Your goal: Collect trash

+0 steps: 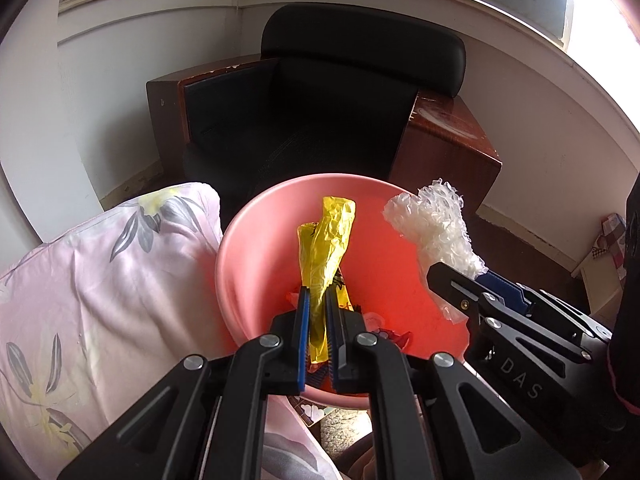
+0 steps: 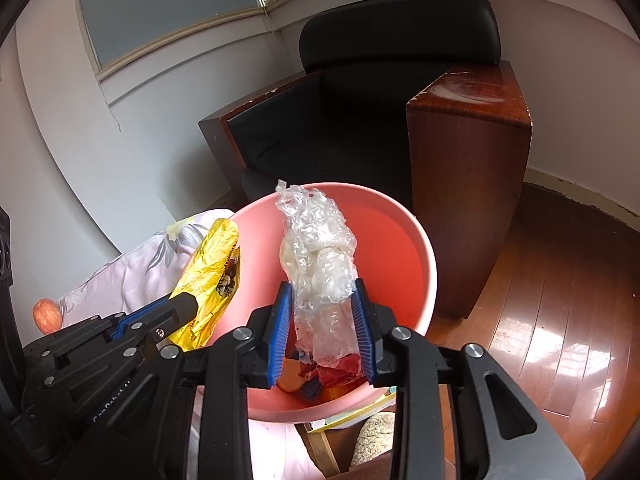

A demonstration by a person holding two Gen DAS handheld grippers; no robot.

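Observation:
A pink bin (image 1: pixel 256 240) stands below both grippers; it also shows in the right wrist view (image 2: pixel 404 248). My left gripper (image 1: pixel 318 300) is shut on a yellow wrapper (image 1: pixel 328 236) and holds it over the bin's mouth. My right gripper (image 2: pixel 322 296) is shut on crumpled clear plastic (image 2: pixel 320 248) above the bin. The right gripper (image 1: pixel 460 280) with the plastic (image 1: pixel 436 224) shows at the bin's right rim in the left wrist view. The left gripper (image 2: pixel 188 304) with the yellow wrapper (image 2: pixel 212 276) shows at the bin's left rim. Red wrappers (image 2: pixel 336 372) lie inside the bin.
A pink floral pillow (image 1: pixel 100 292) lies left of the bin. A black armchair (image 1: pixel 320 120) with brown wooden sides (image 2: pixel 468 184) stands behind it. An orange fruit (image 2: pixel 46 314) lies at the pillow's edge. Wooden floor (image 2: pixel 560 320) spreads to the right.

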